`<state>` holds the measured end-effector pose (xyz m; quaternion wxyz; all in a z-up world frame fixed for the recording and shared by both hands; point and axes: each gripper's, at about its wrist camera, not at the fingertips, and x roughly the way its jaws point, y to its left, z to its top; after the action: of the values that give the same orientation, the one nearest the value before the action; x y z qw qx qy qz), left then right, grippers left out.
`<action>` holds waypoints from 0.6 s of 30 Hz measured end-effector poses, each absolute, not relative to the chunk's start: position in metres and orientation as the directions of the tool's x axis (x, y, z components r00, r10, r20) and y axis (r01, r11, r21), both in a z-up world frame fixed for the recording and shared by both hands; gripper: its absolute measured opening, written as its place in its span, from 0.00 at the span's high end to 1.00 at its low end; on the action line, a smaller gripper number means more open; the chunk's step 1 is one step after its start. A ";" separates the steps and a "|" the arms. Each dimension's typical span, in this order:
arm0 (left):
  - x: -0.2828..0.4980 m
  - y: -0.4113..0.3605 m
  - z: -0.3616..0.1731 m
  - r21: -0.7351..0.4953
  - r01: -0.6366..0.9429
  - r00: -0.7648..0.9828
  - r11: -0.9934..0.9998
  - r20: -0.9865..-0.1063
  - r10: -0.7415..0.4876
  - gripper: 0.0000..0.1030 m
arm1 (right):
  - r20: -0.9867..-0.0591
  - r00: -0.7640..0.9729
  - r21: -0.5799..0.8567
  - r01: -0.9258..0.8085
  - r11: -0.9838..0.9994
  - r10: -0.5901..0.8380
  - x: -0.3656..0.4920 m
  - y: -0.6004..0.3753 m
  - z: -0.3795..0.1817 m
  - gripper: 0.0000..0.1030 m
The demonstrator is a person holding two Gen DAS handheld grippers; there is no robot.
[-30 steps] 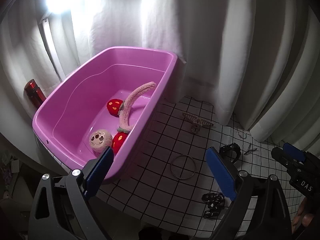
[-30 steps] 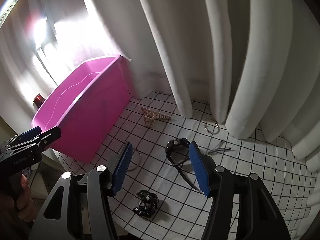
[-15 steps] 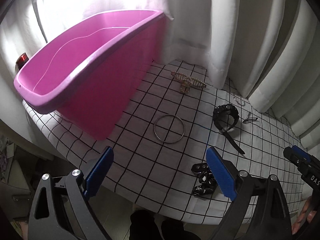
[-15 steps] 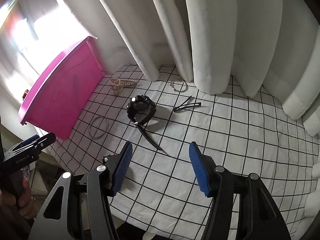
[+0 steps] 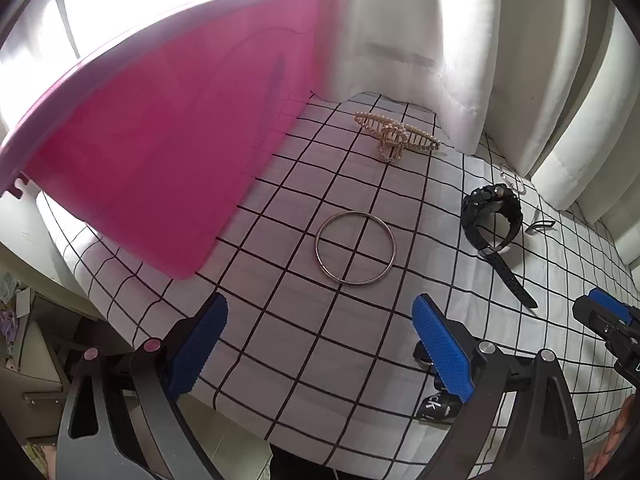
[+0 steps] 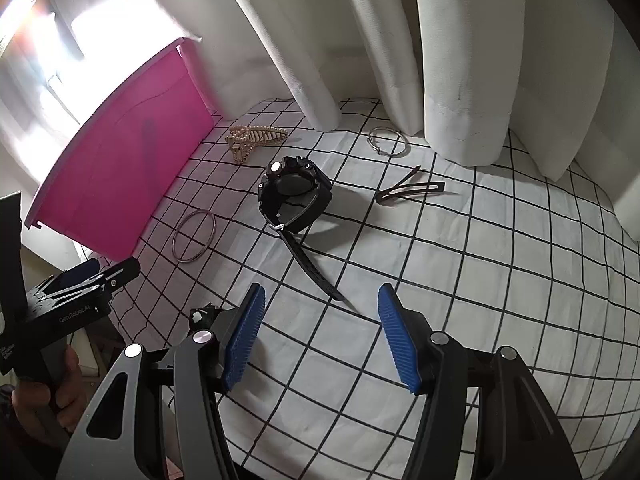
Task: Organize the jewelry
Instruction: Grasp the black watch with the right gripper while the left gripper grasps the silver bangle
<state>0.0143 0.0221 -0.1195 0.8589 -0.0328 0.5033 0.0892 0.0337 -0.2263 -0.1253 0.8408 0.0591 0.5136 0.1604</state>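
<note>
Table was covered with a white cloth with a black grid [image 6: 500, 280], lying a bit wrinkled. White curtains [image 6: 460, 60] hung in thick folds along the far edge, hems resting on the cloth. Bright window light came in at the far left corner, blown out. A pink plastic tub [image 5: 160, 140] stood on the left side of the table, its near corner close to the near left edge; inside not visible.

Jewelry was all loose on the cloth, none held. Metal bangle [image 5: 355, 249] lay flat just beside the tub's right wall, toward the near edge. Gold pearl hair claw [image 5: 394, 136] sat farther back, near the tub's far corner and the curtain. Black watch [image 6: 294, 196] stood on its side near the table's middle, strap trailing toward the near edge. Thin silver hoop [image 6: 387, 140] lay at the curtain hem by the far edge; dark hair clip [image 6: 408, 191] lay to the right of the watch, apart from it. A black glossy item [image 5: 436, 400] was half hidden behind the left tool's finger at the near edge, kind unclear.

Left gripper [image 5: 320, 344] was spread wide, nothing between its blue pads, hovering over the near edge in front of the bangle. Right gripper [image 6: 322, 336] was also spread, nothing gripped, above the cloth just short of the watch strap tip.
</note>
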 end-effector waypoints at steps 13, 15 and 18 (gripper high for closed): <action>0.056 0.028 -0.162 0.039 -0.116 0.456 0.992 -0.885 0.089 0.11 | -0.849 0.410 0.271 -0.204 0.941 0.334 0.072 -0.186 -0.163 0.45; 0.060 0.029 -0.166 0.035 -0.105 0.453 0.994 -0.888 0.079 0.11 | -0.851 0.404 0.273 -0.202 0.940 0.335 0.075 -0.181 -0.169 0.45; 0.066 0.030 -0.172 0.033 -0.090 0.448 0.995 -0.891 0.070 0.11 | -0.855 0.397 0.274 -0.199 0.941 0.333 0.080 -0.174 -0.177 0.45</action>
<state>0.0657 0.0300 -0.1724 0.8507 -0.0094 0.5234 0.0471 0.0804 -0.1744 -0.1769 0.8333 0.0637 0.5254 0.1595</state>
